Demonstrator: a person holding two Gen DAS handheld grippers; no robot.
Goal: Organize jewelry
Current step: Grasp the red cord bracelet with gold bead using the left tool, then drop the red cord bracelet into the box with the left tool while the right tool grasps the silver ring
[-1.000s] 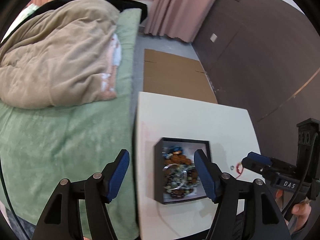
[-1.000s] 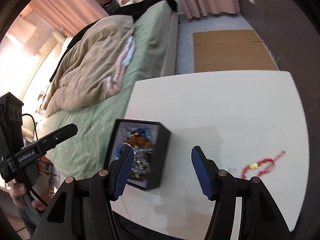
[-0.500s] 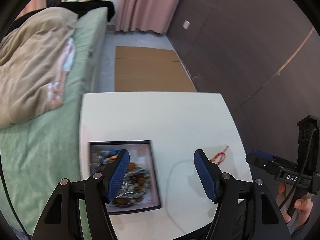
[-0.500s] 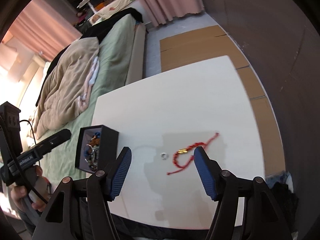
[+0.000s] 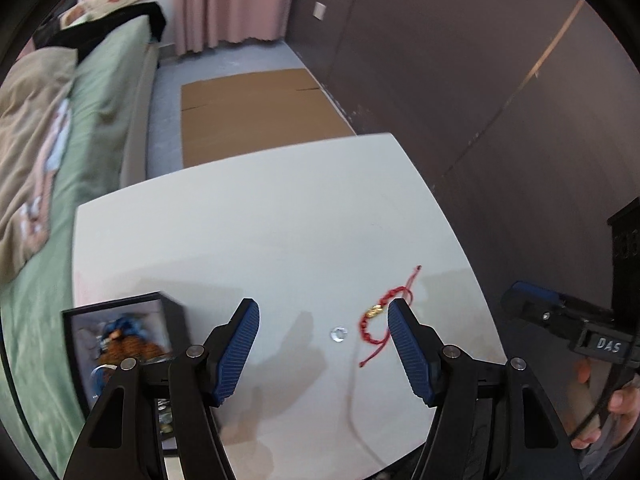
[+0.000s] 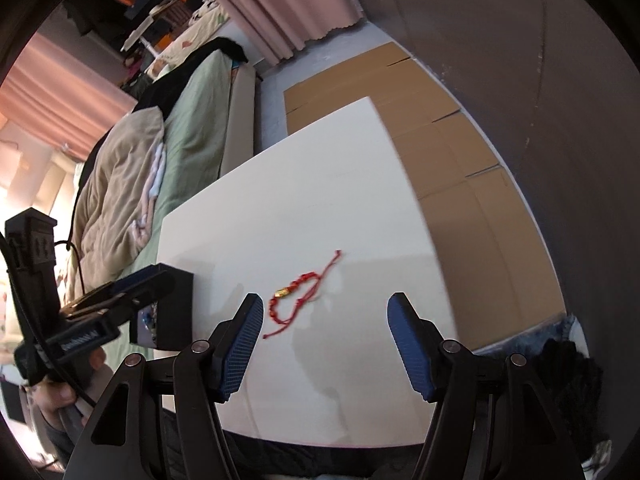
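Observation:
A red cord bracelet with a gold bead lies on the white table; it also shows in the right wrist view. A small silver ring lies just left of it. A black jewelry box holding beaded pieces stands at the table's left front; its side shows in the right wrist view. My left gripper is open and empty, above the ring. My right gripper is open and empty, just right of the bracelet.
A bed with a green sheet and a beige duvet runs along the table's left. Flat cardboard lies on the floor beyond the table. A dark wall is on the right.
Both grippers swung to the right, away from the jewelry box. The ring and red bracelet now lie between or near the fingers. Both stay open.

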